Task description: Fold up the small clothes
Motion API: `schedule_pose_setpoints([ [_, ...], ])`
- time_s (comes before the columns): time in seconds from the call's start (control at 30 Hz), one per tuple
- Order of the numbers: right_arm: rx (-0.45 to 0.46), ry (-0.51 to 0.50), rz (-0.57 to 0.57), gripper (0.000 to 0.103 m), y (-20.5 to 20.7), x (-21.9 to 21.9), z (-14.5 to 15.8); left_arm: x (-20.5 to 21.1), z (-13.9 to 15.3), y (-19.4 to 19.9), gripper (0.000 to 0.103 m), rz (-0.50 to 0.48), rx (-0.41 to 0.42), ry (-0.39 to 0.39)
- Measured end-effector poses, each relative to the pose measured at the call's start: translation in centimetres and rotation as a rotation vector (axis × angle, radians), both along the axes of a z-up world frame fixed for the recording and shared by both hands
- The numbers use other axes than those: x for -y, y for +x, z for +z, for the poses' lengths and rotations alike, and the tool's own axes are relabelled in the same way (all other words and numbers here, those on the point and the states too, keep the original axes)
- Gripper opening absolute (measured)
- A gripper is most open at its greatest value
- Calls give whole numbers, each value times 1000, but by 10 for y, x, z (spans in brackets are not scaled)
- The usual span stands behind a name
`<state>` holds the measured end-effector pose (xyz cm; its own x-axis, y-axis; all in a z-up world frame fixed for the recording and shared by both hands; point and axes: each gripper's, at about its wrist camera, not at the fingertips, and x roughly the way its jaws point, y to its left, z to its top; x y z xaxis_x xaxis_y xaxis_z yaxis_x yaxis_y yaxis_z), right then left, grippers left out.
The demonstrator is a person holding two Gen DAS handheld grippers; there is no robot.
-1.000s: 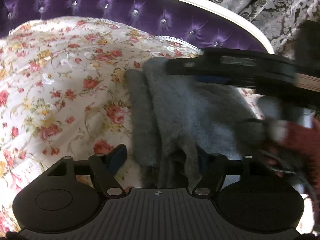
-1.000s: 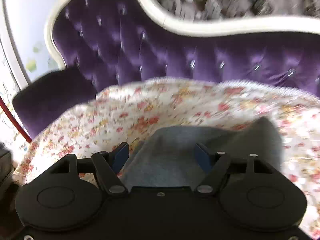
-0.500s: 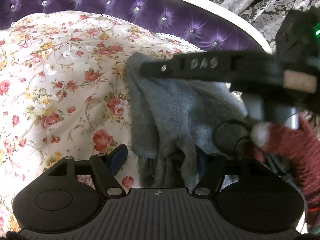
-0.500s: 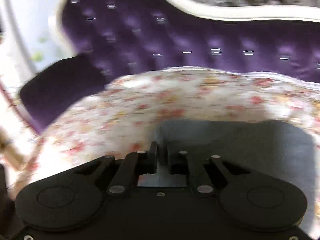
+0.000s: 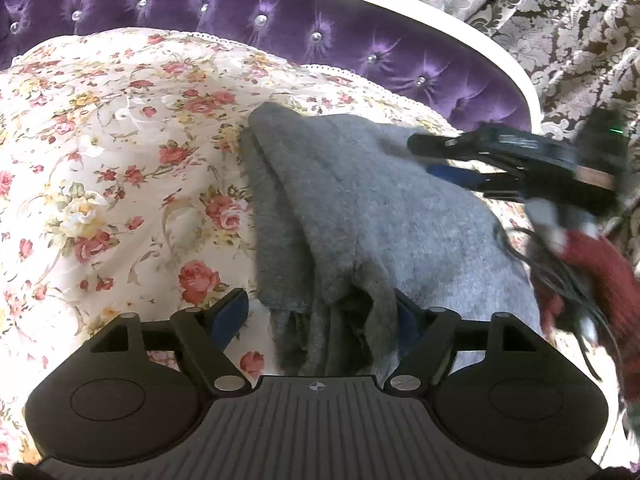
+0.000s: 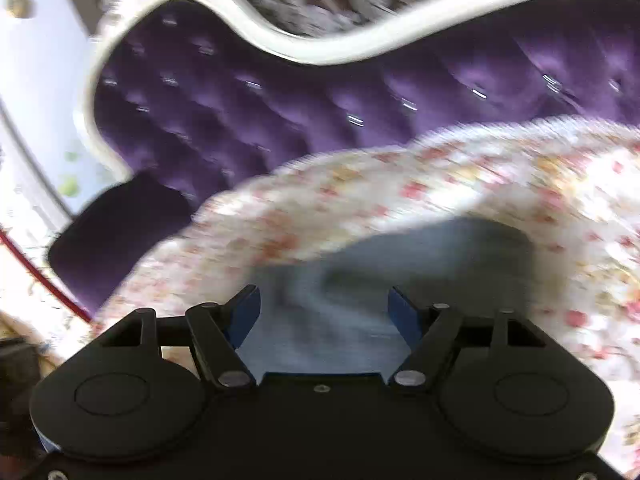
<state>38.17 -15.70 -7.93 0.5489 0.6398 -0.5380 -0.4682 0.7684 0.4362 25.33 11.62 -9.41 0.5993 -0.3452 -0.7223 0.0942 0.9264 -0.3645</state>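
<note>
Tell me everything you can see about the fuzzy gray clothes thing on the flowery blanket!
The gray garment looks soft and fuzzy, like fleece or knit wool. It lies on the floral cover, folded over itself in thick layers, with a rounded corner pointing toward the purple sofa back. Its bunched near edge sits between the open fingers of the left tool. The right tool, also open, hovers at its far side; contact there can't be judged.

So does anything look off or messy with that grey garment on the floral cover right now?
Yes: the grey garment is uneven, its near end bunched into ragged layers between the open left gripper fingers, on the floral cover.
</note>
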Motion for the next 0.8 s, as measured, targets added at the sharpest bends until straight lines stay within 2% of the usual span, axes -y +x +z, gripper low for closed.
schedule_pose_setpoints([
  [0.1,-53,-67,-124,70,34,20,-18,0,0,0,81,-10,-1,-3],
  [0.2,20,-124,-245,74,41,34,-12,-1,-1,1,85,-19,2,-15],
  [0.23,26,-102,-257,74,39,39,-8,-1,-1,1,86,-20,5,-23],
  [0.33,-7,37,-232,81,23,58,-7,0,-1,0,88,-18,9,-27],
  [0.5,-74,96,-138,84,-8,72,-19,-8,-2,1,91,0,-11,-97],
  [0.67,-135,201,-77,84,-29,84,-36,-16,-6,6,96,39,-42,-212],
  [0.73,-165,237,-54,85,-32,83,-46,-16,-5,7,96,23,-52,-226],
  [0.8,-141,257,-45,88,-36,80,-49,-16,-6,7,96,7,-53,-222],
])
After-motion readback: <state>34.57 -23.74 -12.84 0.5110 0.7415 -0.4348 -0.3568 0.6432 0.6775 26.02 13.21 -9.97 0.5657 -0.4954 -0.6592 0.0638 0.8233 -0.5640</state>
